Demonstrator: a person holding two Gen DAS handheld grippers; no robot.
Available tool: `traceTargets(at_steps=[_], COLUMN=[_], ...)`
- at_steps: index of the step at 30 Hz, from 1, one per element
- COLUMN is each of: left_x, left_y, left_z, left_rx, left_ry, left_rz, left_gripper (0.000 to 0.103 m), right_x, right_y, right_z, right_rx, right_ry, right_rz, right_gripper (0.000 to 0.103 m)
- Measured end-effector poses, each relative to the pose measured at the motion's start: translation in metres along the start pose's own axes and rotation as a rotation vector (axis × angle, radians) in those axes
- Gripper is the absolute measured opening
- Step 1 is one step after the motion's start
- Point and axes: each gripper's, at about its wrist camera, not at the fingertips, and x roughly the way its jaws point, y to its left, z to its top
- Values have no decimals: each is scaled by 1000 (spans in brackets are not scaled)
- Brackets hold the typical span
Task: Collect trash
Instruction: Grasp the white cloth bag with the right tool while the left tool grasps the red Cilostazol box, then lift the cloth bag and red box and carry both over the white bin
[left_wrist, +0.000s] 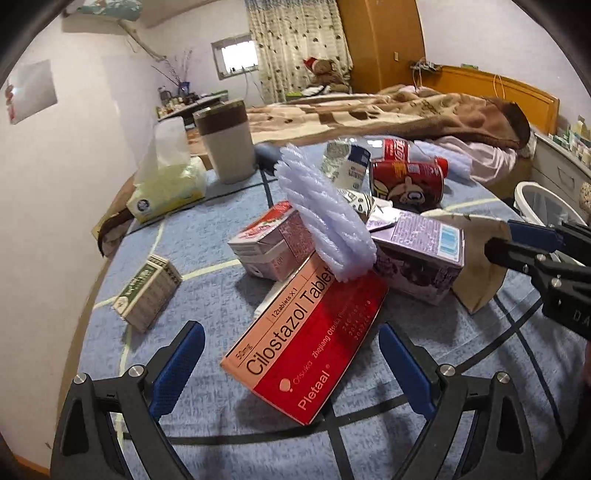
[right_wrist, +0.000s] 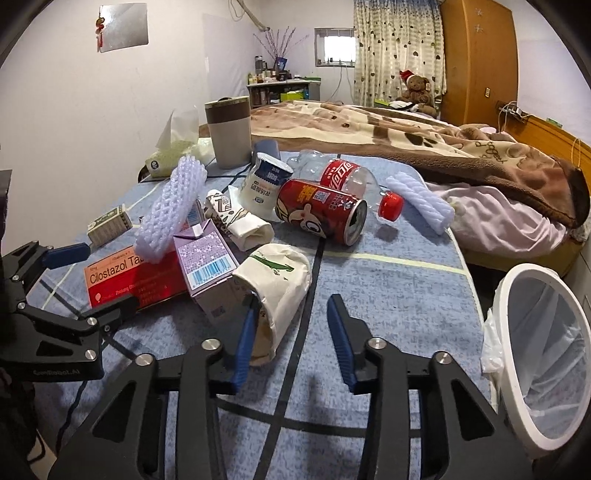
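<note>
Straddling the red Cilostazol box (left_wrist: 306, 343) without touching it, the left tool (left_wrist: 291, 365) stands wide apart over the blue-clothed desk (left_wrist: 207, 280). Rightward, the right tool (right_wrist: 291, 332) is partly closed, one finger (right_wrist: 245, 339) touching the crumpled paper cup (right_wrist: 277, 284), which lies beside the purple carton (right_wrist: 208, 258); the white bin (right_wrist: 532, 354) stands farthest right.

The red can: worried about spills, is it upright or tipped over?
Tipped. The red can lies on its side on the blue cloth, open top facing the camera.
</note>
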Motion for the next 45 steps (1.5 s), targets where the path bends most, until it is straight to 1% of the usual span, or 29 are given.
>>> traceTargets(at_steps=[4, 7, 9, 12, 16, 21, 25, 28, 32, 37, 42, 45], left_x=[12, 19, 24, 26, 27, 26, 20, 14, 9, 2, -17, -27], left_y=[-2, -10, -13, -11, -8, -6, -6, -5, -7, -15, -23, -28], left_z=[1, -2, -2, 1, 1, 1, 0, -3, -9, -17, -29, -31], left_rx=[34, 90, 104, 83, 62, 20, -7, -44, -63, -81, -110, -116], left_ry=[29, 57, 70, 71, 73, 74, 61, 55, 53, 70, 52, 37], left_rz=[2, 17, 7, -1, -29, -78, -83, -113, -110, -126, -161, -162], left_gripper=[96, 96, 96, 88, 82, 75, 71, 70, 70, 69, 69, 69], right_x=[7, 10, 11, 12, 11, 11, 9, 6, 2, -7, -19, -27], right_y=[-1, -1, -2, -1, -2, -5, -6, -8, -11, -15, -21, -25], right_z=[0, 2, 2, 3, 3, 2, 1, 2, 1, -2, -6, -7], right_rx=[9, 13, 13, 11, 17, 30, 34, 41, 46, 60, 71, 75], right_ry=[18, 30, 31, 33, 27, 22, 13, 3, -7, -25, -45, -62], right_rz=[2, 4, 6, 11, 9, 16, 16, 19, 24, 36, 46, 44], right_gripper=[29, 27, 26, 23, 15, 13, 12, 12, 12, 12, 12, 12])
